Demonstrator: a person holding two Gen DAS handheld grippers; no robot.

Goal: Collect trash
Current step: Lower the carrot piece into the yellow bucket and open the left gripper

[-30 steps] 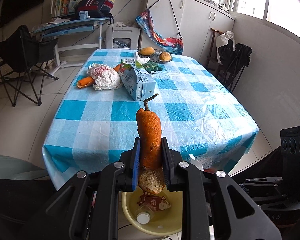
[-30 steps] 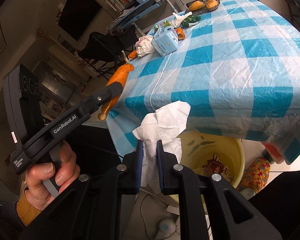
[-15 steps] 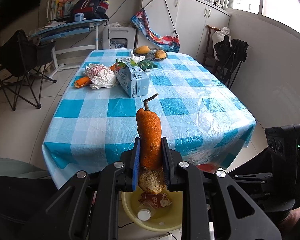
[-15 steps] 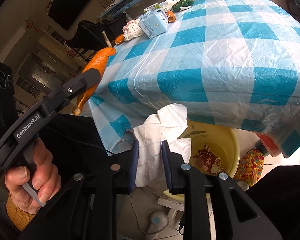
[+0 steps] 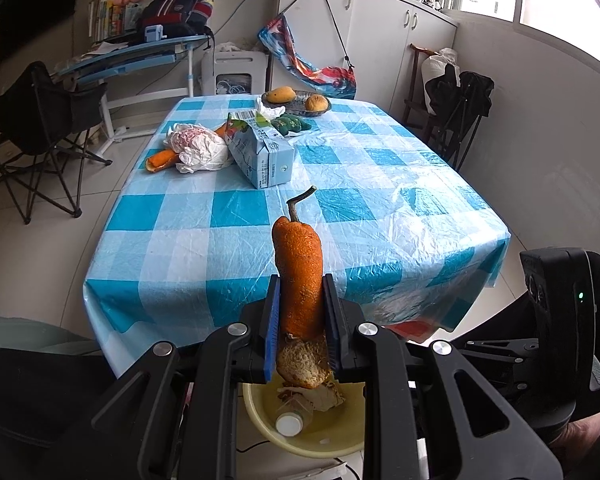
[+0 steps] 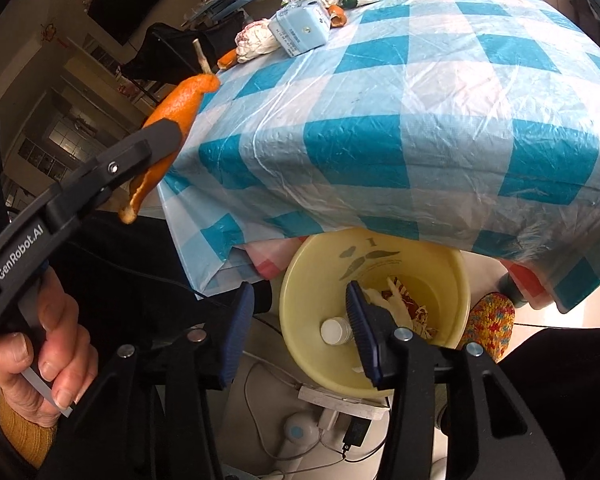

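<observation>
My left gripper [image 5: 300, 304] is shut on an orange peel with a stem [image 5: 299, 264] and holds it upright off the near table edge, above the yellow bin [image 5: 320, 442]. The same peel [image 6: 172, 120] shows in the right wrist view. My right gripper [image 6: 300, 312] is open and empty over the yellow bin [image 6: 300, 292] on the floor. A white tissue [image 6: 396, 304] lies in the bin with a bottle [image 6: 334, 330] and wrappers. More trash lies on the table: a blue carton [image 5: 260, 152], a crumpled white bag [image 5: 198, 148] and another peel [image 5: 160, 160].
The table [image 5: 380, 184] has a blue checked plastic cover. A plate with fruit [image 5: 296, 102] and a green item [image 5: 290, 124] are at its far end. A black folding chair [image 5: 40, 120] stands left. Cables and a power strip [image 6: 340, 404] lie on the floor near the bin.
My right gripper opened and the white tissue dropped into the yellow bin. My left gripper kept hold of the orange peel and drew back slightly from the table.
</observation>
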